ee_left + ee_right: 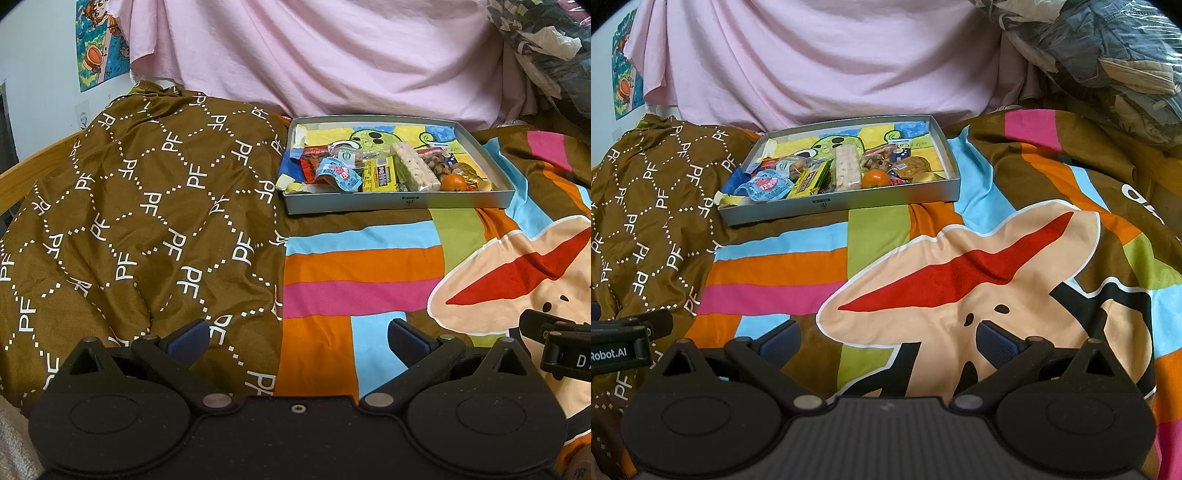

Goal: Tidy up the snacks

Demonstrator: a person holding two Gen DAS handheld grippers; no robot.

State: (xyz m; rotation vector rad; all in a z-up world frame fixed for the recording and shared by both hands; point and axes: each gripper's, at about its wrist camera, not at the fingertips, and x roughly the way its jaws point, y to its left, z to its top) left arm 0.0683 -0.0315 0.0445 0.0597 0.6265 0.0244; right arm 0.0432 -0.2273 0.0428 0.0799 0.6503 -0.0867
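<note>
A shallow grey box (399, 202) lies on the bed, also in the right wrist view (838, 205). It holds several snacks: a blue jelly cup (338, 175) (767, 186), a yellow pack (380, 176) (809, 181), a long rice cracker bar (415, 168) (846, 168), a small orange (453, 182) (876, 178) and brown wrapped sweets (912, 166). My left gripper (297, 341) is open and empty, well short of the box. My right gripper (888, 341) is open and empty, over the monkey print.
The bed is covered by a colourful striped monkey quilt (960, 277) and a brown PF-patterned cover (147, 206). A pink sheet (332, 55) hangs behind the box. Bagged clothes (1108, 66) are piled at the back right.
</note>
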